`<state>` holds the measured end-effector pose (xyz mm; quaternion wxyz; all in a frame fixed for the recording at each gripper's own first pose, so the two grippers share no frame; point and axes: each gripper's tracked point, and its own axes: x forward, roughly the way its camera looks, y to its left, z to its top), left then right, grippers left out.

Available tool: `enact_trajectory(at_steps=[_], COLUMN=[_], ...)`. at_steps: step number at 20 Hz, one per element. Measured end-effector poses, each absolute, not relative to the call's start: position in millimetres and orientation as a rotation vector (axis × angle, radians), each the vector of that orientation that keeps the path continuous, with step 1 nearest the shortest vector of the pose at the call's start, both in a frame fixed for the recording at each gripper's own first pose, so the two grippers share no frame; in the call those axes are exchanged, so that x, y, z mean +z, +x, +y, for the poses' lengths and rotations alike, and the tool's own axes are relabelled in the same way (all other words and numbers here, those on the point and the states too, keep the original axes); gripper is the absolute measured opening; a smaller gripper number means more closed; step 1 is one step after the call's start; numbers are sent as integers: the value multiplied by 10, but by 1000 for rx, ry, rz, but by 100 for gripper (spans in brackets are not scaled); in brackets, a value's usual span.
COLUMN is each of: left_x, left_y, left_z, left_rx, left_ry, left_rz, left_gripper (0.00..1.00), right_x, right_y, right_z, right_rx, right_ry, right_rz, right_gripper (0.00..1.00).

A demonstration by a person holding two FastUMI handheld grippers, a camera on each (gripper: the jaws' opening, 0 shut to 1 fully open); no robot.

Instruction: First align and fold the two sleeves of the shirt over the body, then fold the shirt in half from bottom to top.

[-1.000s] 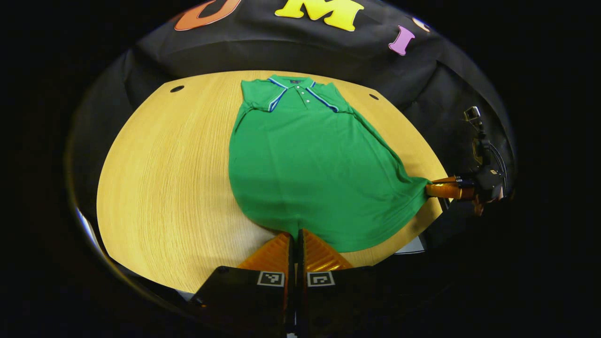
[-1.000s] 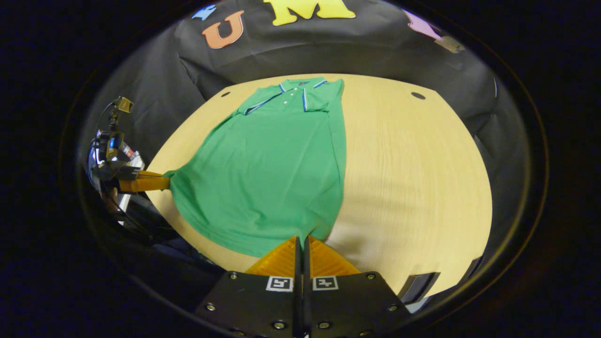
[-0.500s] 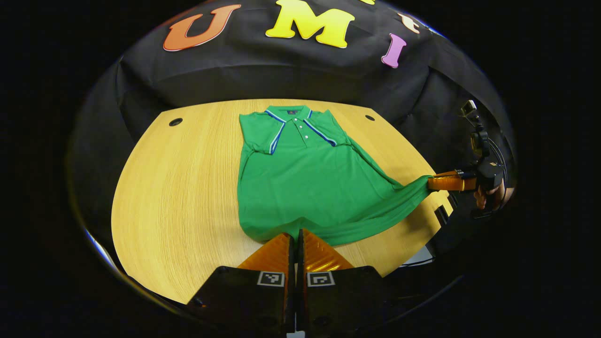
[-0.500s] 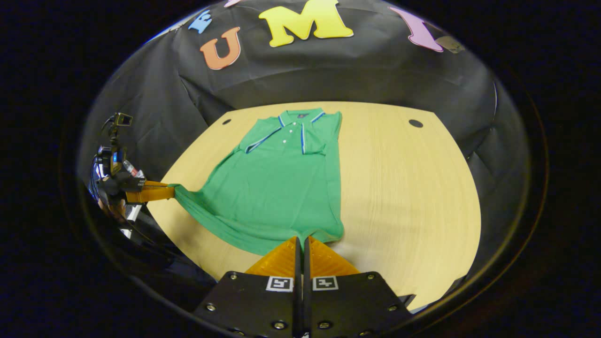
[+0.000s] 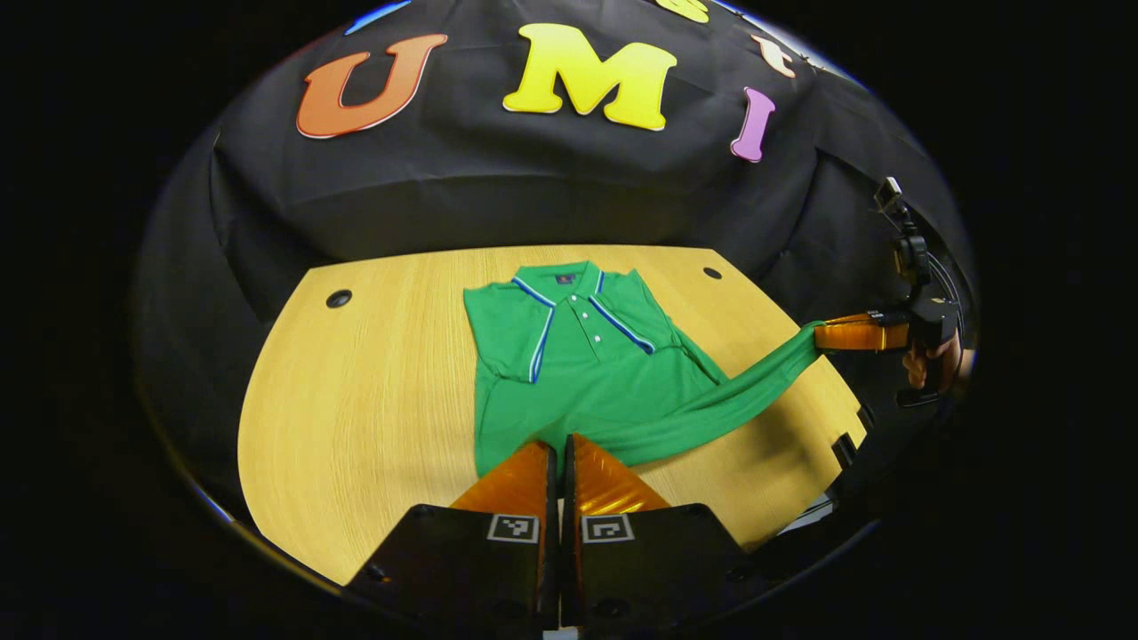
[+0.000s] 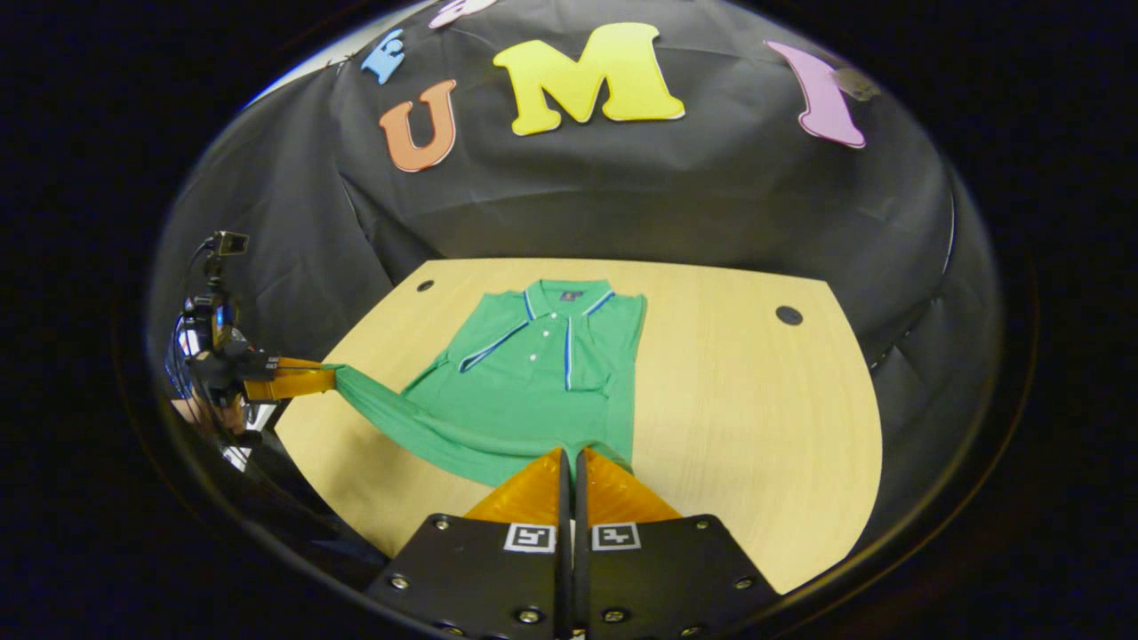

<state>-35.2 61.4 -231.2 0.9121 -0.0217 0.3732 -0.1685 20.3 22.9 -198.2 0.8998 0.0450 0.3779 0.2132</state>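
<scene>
A green polo shirt (image 5: 578, 356) lies collar-up toward the far edge of a pale wooden worktop (image 5: 356, 400), sleeves already folded in over the body, as two hand-held grippers lift its hem for what appears to be the final bottom-to-top fold. The left gripper (image 5: 558, 453) has its fingers closed together on one bottom corner of the shirt near the worktop's near edge; the right gripper (image 6: 573, 460) is likewise pinched tight on the other corner. Holding both corners at once keeps the hem stretched into a taut band between them, which should let the lower half travel toward the collar (image 5: 558, 277) without sagging or twisting.

The left gripper view shows the right gripper (image 5: 822, 336) out past the worktop's right edge, a hand (image 5: 929, 364) wrapped round its handle, and the hem rising off the worktop toward it. The right gripper view offers the mirror shot: the left gripper (image 6: 324, 380) beyond the left edge, drawing the fabric up in the same way. It also shows the bare right half of the worktop and a round cable hole (image 6: 788, 315) near the far right corner, while the left gripper view shows another cable hole (image 5: 338, 298) near the far left corner.
</scene>
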Motion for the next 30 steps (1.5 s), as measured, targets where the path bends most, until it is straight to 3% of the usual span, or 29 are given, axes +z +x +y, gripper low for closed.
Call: enact_trajectory(at_steps=[2,4,18,30], left_x=[-2285,-2262,-2283,-2784], left_y=[-176,6,1375,2302], left_z=[626,666,775,874], left_rx=[-350,-345,-296,-216], left_ry=[-53,-50,-46,-55], left_rz=[765,750,643,561], left_gripper=[4,4,4,3], right_x=[-1995,-1966,-1904,-2476], right_y=[415,600,1942,2880], right_z=[222,292,481,606], right_rx=[425,427,376,331], right_ry=[78,79,103,106], right_rz=[776,767,682,641], right_gripper=[4,0,1,1])
